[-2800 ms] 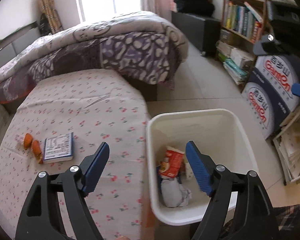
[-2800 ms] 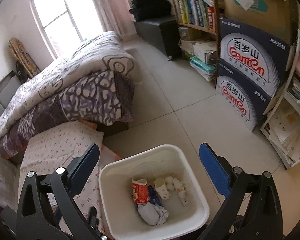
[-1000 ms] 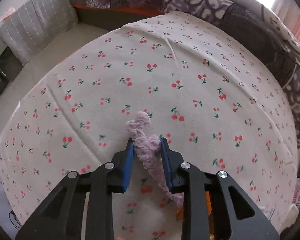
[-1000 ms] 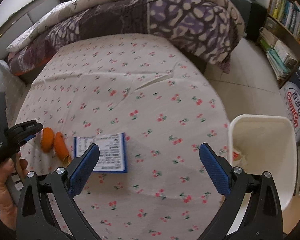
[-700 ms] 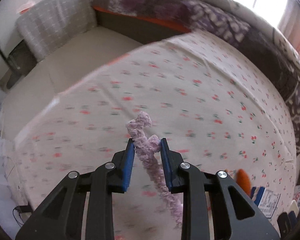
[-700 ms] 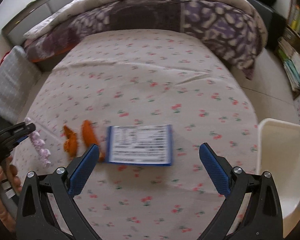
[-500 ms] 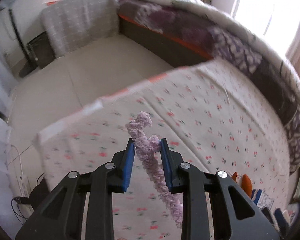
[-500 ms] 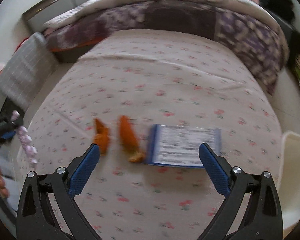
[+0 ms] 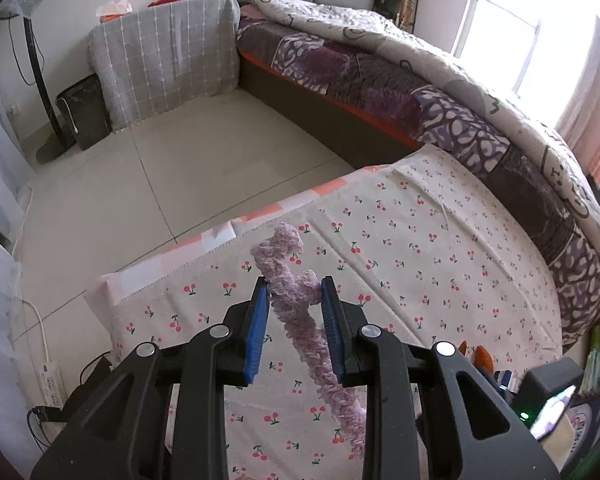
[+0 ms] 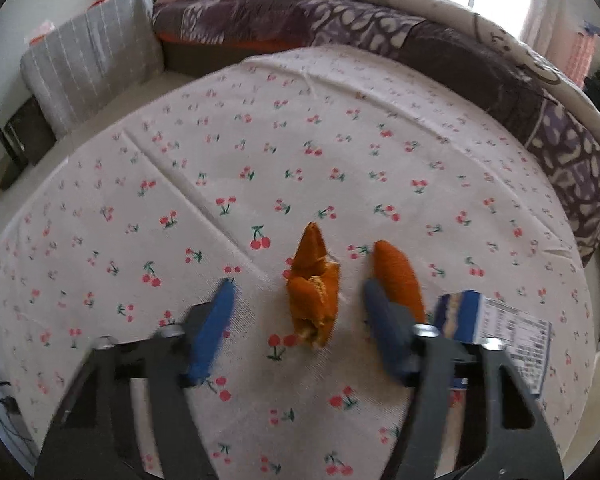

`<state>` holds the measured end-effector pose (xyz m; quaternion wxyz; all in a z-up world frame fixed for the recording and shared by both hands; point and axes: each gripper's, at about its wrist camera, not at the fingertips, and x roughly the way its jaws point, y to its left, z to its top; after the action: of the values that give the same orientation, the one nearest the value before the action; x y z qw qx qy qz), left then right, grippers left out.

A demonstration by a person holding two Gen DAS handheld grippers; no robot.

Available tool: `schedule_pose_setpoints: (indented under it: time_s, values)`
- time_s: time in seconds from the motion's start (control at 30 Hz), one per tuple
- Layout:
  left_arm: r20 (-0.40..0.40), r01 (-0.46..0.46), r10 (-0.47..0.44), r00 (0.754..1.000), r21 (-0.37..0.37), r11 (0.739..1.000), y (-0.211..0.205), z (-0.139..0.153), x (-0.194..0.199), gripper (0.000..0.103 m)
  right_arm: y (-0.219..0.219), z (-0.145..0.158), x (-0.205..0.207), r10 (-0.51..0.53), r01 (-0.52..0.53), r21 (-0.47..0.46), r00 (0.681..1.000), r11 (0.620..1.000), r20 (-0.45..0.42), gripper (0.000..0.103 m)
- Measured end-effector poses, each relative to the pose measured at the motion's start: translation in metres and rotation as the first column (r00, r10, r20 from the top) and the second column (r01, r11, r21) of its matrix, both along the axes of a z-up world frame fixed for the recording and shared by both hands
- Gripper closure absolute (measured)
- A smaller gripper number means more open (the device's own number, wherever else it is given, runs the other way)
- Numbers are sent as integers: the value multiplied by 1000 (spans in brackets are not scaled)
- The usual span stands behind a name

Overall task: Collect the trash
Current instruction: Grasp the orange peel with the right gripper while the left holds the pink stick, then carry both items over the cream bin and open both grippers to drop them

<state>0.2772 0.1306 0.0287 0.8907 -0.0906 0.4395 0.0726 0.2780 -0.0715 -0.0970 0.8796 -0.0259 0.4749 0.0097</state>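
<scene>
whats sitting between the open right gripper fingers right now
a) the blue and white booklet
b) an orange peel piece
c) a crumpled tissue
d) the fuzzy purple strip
b: in the right wrist view an orange peel piece lies on the cherry-print cloth between the spread fingers of the right gripper, while the fuzzy purple strip is clamped in the left gripper.
</scene>
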Motion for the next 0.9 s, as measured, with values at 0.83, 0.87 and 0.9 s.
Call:
schedule_pose_setpoints:
  time_s: [0.83,0.87,0.9]
  values:
    - [143,49,-51,988,20,999,-48,33,-19,76,-58,92,-41,-137,106,153,967,983,214,82]
    - [152,53,-56,987,23,998,-52,35,-20,76,-63,95,-43,-149,116,157,965,981,218,82]
    - [158,57,-60,986,24,998,-55,36,-21,76,-67,97,-46,-159,125,160,962,979,221,82]
